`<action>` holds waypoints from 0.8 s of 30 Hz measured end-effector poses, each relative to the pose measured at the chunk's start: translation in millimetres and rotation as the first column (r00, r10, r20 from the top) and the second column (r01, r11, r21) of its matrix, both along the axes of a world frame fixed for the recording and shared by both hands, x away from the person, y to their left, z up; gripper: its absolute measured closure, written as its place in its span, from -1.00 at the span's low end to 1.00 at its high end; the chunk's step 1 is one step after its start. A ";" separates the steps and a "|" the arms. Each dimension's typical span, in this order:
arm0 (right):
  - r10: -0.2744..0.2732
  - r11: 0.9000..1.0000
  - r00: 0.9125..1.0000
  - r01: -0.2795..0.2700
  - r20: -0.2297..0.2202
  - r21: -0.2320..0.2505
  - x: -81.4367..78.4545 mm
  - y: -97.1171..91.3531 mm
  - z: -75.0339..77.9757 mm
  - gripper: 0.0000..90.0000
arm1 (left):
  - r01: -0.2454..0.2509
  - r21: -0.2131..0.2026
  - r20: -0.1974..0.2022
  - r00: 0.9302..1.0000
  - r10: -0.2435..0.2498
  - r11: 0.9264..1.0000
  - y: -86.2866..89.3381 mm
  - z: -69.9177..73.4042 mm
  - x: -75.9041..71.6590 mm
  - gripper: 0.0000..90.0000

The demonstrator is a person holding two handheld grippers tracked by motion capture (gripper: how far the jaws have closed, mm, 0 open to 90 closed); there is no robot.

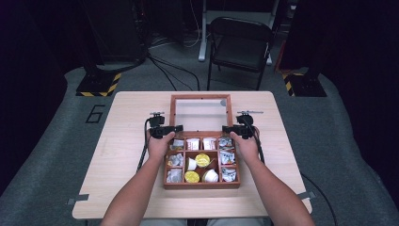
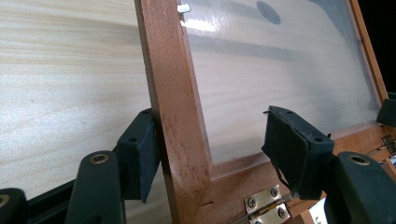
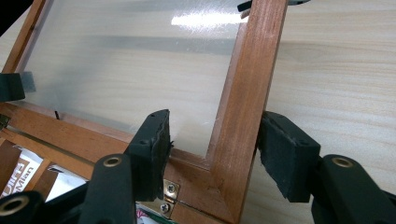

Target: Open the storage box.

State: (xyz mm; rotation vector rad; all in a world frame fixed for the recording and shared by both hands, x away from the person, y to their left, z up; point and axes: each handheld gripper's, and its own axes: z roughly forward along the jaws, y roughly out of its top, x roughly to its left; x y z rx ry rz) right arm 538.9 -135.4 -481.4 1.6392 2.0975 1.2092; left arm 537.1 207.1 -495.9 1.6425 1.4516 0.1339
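The left gripper [image 2: 208, 154] straddled the left side rail of the glass-paned lid [image 2: 173, 107]: its outer pad touched the wood at lower left of the left gripper view, while the other pad stood clear over the pane, so the jaws were apart. The right gripper [image 3: 219, 151] bracketed the right rail of the lid in the lower middle of its view, the outer pad just at the wood, the inner one off it. In the high view, the lid lay back flat behind the wooden compartment box [image 1: 201, 184] at table [image 1: 117, 141] centre, both hands [image 1: 160, 145] at its hinge corners.
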 end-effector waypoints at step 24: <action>-0.022 0.997 0.997 0.027 -0.070 0.070 3.4 -3.6 -5.1 -0.03 | -0.005 -0.020 -0.024 1.000 0.004 1.000 -2.0 -5.9 2.8 -0.28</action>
